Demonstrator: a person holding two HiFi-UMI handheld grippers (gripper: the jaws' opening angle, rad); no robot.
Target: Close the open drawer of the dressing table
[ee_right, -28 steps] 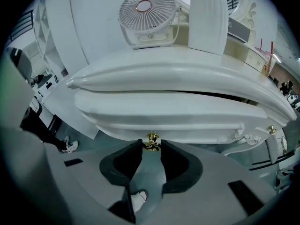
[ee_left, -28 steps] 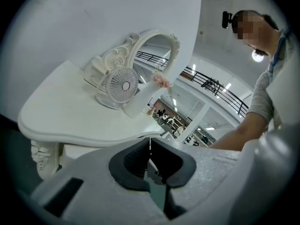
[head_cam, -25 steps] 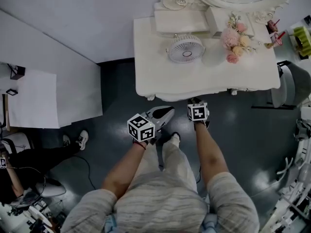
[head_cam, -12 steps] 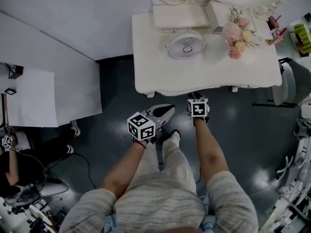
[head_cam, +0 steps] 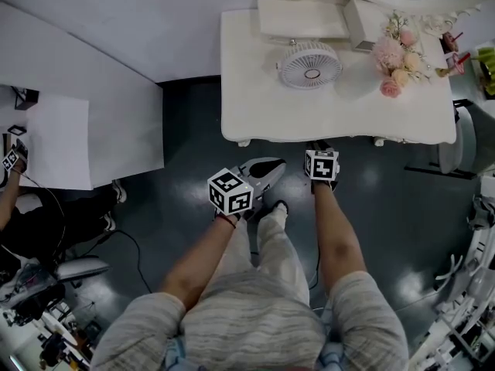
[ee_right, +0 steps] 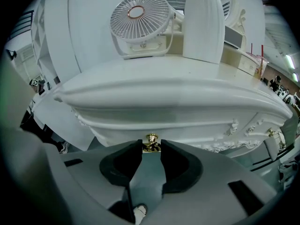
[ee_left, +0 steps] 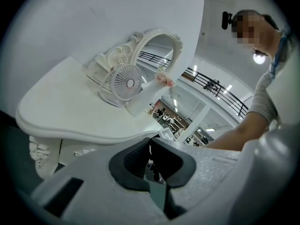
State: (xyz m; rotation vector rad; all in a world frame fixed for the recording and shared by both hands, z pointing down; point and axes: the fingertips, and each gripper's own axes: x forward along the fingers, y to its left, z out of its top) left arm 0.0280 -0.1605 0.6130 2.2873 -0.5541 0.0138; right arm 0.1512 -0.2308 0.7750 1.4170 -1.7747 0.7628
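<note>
While the left gripper (ee_left: 150, 142) hangs idle at about eight o'clock from its partner, its dark pads clenched together on nothing, the right gripper (ee_right: 151, 147) does the work: its jaws are clamped on the small round brass knob (ee_right: 151, 138), which fills the gap between their tips. That knob sits on the white carved drawer front (ee_right: 187, 125), tucked under the six o'clock edge of the white ornate dressing table (head_cam: 340, 134). In the head view nothing juts out below that edge, and in the right gripper view the front looks level with the table's frame beside it, so I judge the drawer home or very nearly so; a thin gap cannot be ruled out. The step in hand is the end of the push. Next comes a last firm press toward twelve o'clock, then freeing the knob and drawing back toward six without tugging the drawer out. Farther off at twelve o'clock, the round white desk fan (ee_right: 139, 20) and the pink flower bunch (head_cam: 390, 62) stand on the top, well clear
</note>
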